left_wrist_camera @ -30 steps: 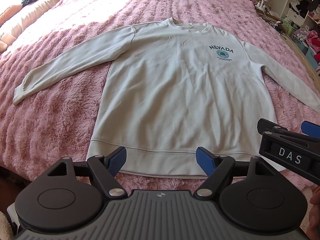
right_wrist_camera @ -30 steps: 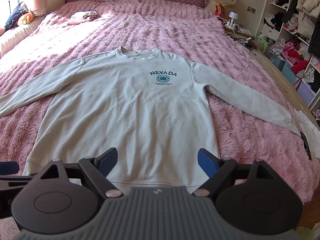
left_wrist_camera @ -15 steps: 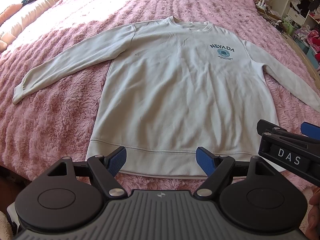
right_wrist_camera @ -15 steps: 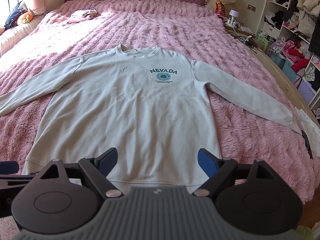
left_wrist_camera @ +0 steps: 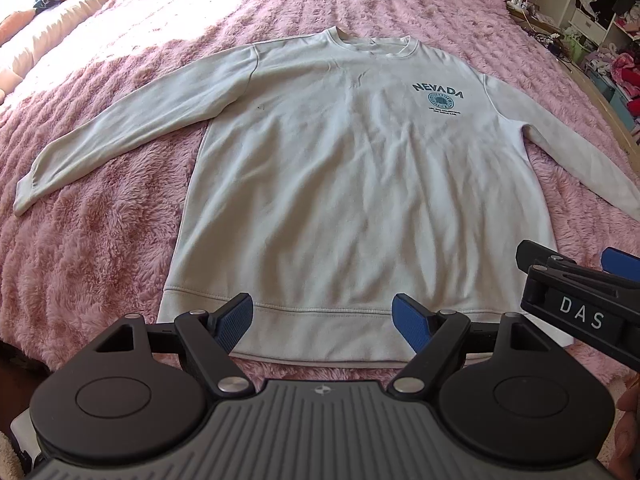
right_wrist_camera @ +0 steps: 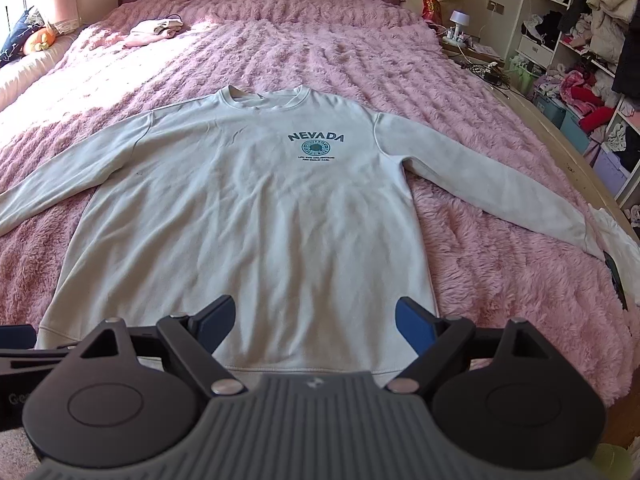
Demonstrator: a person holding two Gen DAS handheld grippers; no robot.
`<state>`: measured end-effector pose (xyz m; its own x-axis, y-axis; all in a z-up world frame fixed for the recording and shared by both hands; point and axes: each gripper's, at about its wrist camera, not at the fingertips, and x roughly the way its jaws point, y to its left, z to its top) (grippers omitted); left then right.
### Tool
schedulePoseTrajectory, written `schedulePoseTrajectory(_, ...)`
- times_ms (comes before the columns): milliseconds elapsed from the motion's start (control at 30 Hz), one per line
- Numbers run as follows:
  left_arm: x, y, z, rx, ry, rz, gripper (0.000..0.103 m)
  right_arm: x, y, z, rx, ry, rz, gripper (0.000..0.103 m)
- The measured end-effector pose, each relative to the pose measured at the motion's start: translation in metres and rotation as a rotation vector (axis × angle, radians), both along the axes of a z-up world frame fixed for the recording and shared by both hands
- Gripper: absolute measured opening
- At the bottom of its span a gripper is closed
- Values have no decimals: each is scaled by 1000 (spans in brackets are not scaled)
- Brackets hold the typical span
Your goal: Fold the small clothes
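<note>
L gripper point(left_wrist_camera: 323, 325) fingers wide apart, empty, over sweatshirt point(left_wrist_camera: 360, 184) hem, R gripper point(right_wrist_camera: 315, 326) same

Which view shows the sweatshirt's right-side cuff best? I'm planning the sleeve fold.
The right wrist view: the whole sleeve of the sweatshirt runs out to its cuff. In the left wrist view that sleeve leaves the frame's edge before the cuff.
</note>
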<state>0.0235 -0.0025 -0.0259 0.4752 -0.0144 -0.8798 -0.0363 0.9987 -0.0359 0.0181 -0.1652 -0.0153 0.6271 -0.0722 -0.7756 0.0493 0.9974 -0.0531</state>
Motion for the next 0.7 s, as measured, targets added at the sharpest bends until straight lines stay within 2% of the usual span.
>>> schedulePoseTrajectory(100, 10, -9, 0, -16, -12, -27, 93, 7, -20, -2, 22, -30, -54, 83)
schedulePoseTrajectory(200, 26, -20, 0, -47, -29, -49, 93, 16, -54, -5, 18, -88, -163, 83)
schedulePoseTrajectory(400, 69, -53, -2, -211, -89, -171, 90, 31, -145, -17, 127, -209, -386, 83)
schedulePoseTrajectory(567, 118, -92, -12, -303, -76, -255, 90, 40, -220, -36, 149, -381, -507, 83)
schedulePoseTrajectory(700, 158, -131, -22, -371, -111, -321, 90, 54, -291, -62, 248, -439, -630, 83)
